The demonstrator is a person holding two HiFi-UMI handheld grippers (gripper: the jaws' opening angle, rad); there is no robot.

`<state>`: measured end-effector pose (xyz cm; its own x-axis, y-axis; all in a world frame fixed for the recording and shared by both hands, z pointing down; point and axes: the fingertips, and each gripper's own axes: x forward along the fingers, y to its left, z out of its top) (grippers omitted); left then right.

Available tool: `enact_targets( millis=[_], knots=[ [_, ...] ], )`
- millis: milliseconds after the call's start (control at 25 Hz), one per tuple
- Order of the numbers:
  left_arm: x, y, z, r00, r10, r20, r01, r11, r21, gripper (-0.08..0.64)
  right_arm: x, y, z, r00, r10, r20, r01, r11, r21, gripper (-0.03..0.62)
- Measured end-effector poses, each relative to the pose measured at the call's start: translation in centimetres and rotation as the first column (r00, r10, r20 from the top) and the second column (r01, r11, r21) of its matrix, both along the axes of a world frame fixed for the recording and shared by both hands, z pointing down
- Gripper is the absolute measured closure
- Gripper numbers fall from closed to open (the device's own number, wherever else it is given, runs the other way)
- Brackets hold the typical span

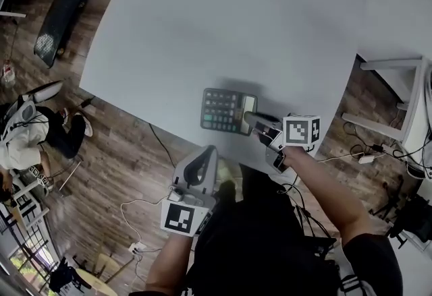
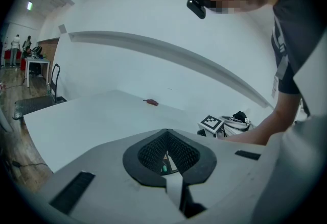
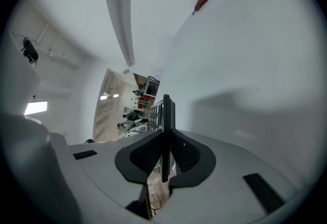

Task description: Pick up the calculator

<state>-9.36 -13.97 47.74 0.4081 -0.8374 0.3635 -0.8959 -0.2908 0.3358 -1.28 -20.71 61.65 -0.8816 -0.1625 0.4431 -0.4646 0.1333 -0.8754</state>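
The calculator (image 1: 226, 111) is over the near part of the white table (image 1: 223, 25), close to its front edge, at about 6 o'clock on the tabletop in the head view. Its keys face up and its display end points toward 3 o'clock. A soft shadow lies on the table just beyond it; whether it rests on the surface or is slightly raised cannot be told.

The right gripper (image 1: 255, 121) comes in from 4 o'clock and its jaws are closed on the display end. In the right gripper view the calculator (image 3: 166, 116) shows edge-on as a thin dark slab pinched between the two black pads (image 3: 190, 159).

The left gripper (image 1: 208, 152) is at 7 o'clock from the calculator, just off the table edge and over the wooden floor (image 1: 128, 160). In the left gripper view its jaws meet at the tips with nothing between them.

A small red object (image 3: 202, 2) lies far out on the table, toward 12 o'clock. A black chair (image 1: 61, 15) stands at 10 o'clock beside the table.
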Motion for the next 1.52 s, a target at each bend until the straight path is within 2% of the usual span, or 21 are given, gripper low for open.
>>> enact_targets(
  millis=[240,560,960,1520],
  knots=[
    [0.4,2.4,-2.2,1.0,0.026,-0.007,-0.026,0.999,0.034,0.554,-0.1,1.7,-5.1,0.999,0.018,0.046,-0.021,0.998,0.057,0.539],
    [0.5,5.2,-6.4,0.998,0.055,-0.007,-0.053,0.987,0.148,0.554,0.1,4.5,-10.8,0.993,0.048,0.108,-0.06,0.992,0.112,0.54],
    [1.1,10.3,-12.0,0.994,0.107,-0.022,-0.096,0.952,0.292,0.554,0.1,9.5,-21.0,0.973,0.051,0.223,-0.106,0.965,0.239,0.54],
    [1.1,11.8,-16.4,0.99,0.14,-0.033,-0.116,0.914,0.388,0.554,0.1,12.2,-27.0,0.96,0.056,0.274,-0.148,0.933,0.327,0.54]
  ],
)
